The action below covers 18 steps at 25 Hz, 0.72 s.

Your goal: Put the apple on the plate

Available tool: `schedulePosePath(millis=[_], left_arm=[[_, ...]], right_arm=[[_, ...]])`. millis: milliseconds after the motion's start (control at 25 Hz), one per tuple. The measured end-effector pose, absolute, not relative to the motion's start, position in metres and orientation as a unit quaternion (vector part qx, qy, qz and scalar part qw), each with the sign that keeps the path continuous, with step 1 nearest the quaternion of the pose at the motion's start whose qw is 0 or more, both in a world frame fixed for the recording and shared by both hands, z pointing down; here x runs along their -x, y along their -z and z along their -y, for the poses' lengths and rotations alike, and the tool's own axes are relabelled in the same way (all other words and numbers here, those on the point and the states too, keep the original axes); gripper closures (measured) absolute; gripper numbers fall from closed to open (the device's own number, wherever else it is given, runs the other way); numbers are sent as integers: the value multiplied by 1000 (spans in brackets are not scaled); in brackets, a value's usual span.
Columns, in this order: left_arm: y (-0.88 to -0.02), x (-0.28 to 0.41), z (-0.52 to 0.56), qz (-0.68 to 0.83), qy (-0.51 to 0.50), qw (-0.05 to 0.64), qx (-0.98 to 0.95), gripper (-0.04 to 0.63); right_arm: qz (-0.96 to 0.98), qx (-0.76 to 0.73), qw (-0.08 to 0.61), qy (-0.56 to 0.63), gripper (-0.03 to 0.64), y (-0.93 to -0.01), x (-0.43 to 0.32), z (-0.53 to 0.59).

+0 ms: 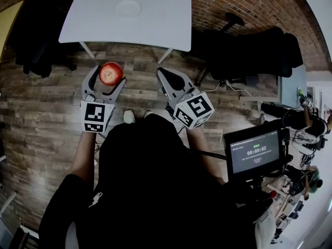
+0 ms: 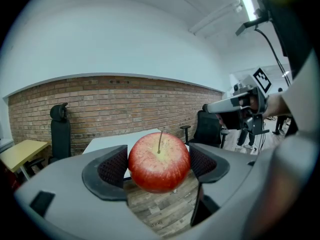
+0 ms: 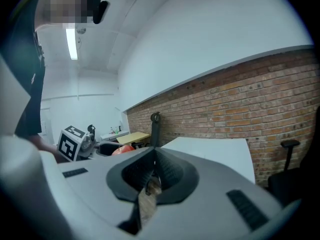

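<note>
A red apple [image 1: 110, 73] with its stem up is clamped between the jaws of my left gripper [image 1: 107, 76], held in the air above the wooden floor; the left gripper view shows the apple [image 2: 159, 161] filling the gap between the dark pads. A white plate [image 1: 128, 8] lies in the middle of the white table [image 1: 155, 25] ahead, well beyond the apple. My right gripper [image 1: 165, 75] is shut with nothing in it, level with the left one, its pads [image 3: 165, 174] meeting. The apple [image 3: 123, 149] shows small at the left of the right gripper view.
Black office chairs [image 1: 249, 51] stand to the right of the table, another dark chair [image 1: 36, 45] to its left. A screen with a timer [image 1: 255, 152] sits at my right. A brick wall [image 2: 115, 104] runs behind the table; a yellow table [image 2: 20, 151] stands left.
</note>
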<state>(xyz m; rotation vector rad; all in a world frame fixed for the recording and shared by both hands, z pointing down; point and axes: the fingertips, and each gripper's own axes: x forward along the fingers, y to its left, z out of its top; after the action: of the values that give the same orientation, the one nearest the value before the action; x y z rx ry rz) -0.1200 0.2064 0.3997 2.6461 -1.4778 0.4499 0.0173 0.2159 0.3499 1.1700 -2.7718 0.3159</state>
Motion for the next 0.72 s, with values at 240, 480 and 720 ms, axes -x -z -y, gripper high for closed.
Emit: schedulePosePath(millis=[240,480,720], left_arm=[[-402,131,-210,487,-146,44,-860,206],[-401,147,-213,499,-145,42,-854,206],[-408,172,-219,510,-142,45,-848,206]], right_arm=[[913,-388,63,-108,614,-352,-13,-217],[916,-384,60,-104,614,-348,-5,-216],[918,-380,63,-97,613,-350,14,-217]])
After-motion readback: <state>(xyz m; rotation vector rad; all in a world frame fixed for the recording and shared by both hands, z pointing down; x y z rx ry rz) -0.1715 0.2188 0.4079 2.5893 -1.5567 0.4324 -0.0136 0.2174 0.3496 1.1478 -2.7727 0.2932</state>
